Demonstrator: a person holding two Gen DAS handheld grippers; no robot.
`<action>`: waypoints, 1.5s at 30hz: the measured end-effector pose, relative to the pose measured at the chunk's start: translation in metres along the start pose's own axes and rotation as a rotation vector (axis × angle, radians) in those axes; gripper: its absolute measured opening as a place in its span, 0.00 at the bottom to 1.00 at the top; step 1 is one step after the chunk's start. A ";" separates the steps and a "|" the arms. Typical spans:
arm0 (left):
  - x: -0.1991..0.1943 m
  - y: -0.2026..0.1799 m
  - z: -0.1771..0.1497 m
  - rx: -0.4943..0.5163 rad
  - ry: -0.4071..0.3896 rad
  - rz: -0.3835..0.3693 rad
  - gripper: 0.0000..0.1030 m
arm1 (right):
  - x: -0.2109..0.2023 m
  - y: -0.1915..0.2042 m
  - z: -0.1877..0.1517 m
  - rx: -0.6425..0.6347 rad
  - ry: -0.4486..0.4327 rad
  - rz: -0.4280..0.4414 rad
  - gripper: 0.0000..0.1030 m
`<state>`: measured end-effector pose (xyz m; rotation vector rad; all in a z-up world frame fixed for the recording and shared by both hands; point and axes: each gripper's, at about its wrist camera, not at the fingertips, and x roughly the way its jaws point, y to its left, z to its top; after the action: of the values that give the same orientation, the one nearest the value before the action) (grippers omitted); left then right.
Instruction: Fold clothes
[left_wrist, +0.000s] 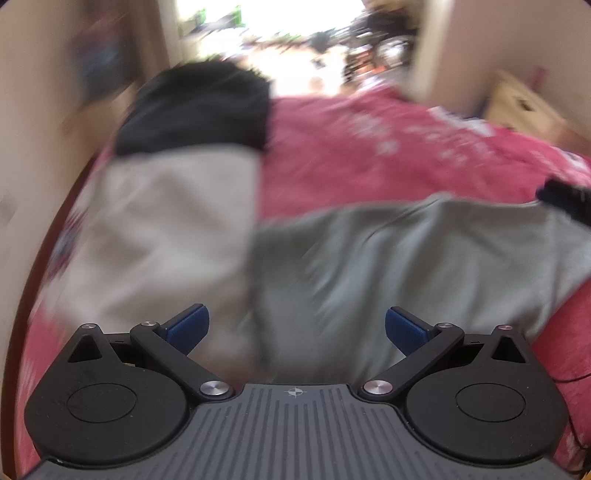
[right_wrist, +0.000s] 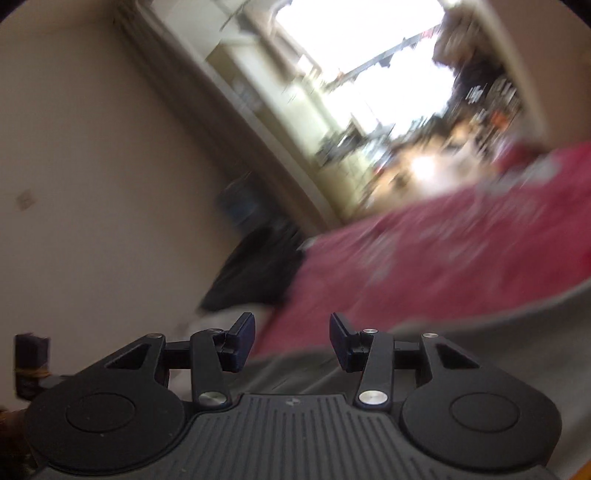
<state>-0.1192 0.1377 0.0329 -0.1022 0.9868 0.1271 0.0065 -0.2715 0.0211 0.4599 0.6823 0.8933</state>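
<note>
A grey-green garment (left_wrist: 388, 266) lies spread on the red bedcover (left_wrist: 369, 147), straight ahead of my left gripper (left_wrist: 297, 328). That gripper is open, its blue pads wide apart and holding nothing. To the left lies a folded light grey garment (left_wrist: 155, 229), and behind it a black garment (left_wrist: 199, 107). The right wrist view is tilted and blurred. My right gripper (right_wrist: 291, 341) is open and holding nothing, low over the grey-green garment (right_wrist: 406, 350). The black garment (right_wrist: 258, 273) lies ahead of it at the edge of the red bedcover (right_wrist: 443, 251).
A beige wall (right_wrist: 92, 147) runs along the left side of the bed. A bright doorway or window (left_wrist: 277, 29) with clutter lies beyond the bed's far end. A wooden cabinet (left_wrist: 524, 107) stands at the far right. A dark object (left_wrist: 565, 199) shows at the right edge.
</note>
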 end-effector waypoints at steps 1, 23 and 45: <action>-0.004 0.007 -0.007 -0.029 0.018 0.016 1.00 | 0.013 0.008 -0.011 0.008 0.052 0.044 0.46; 0.090 0.026 -0.054 -0.356 0.071 -0.367 1.00 | 0.076 0.076 -0.108 -0.559 0.346 0.019 0.61; 0.076 0.008 -0.044 -0.373 -0.127 -0.268 0.34 | 0.088 0.045 -0.120 -0.596 0.335 -0.095 0.72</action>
<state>-0.1153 0.1443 -0.0550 -0.5597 0.8054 0.0691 -0.0641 -0.1630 -0.0649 -0.2582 0.6938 1.0411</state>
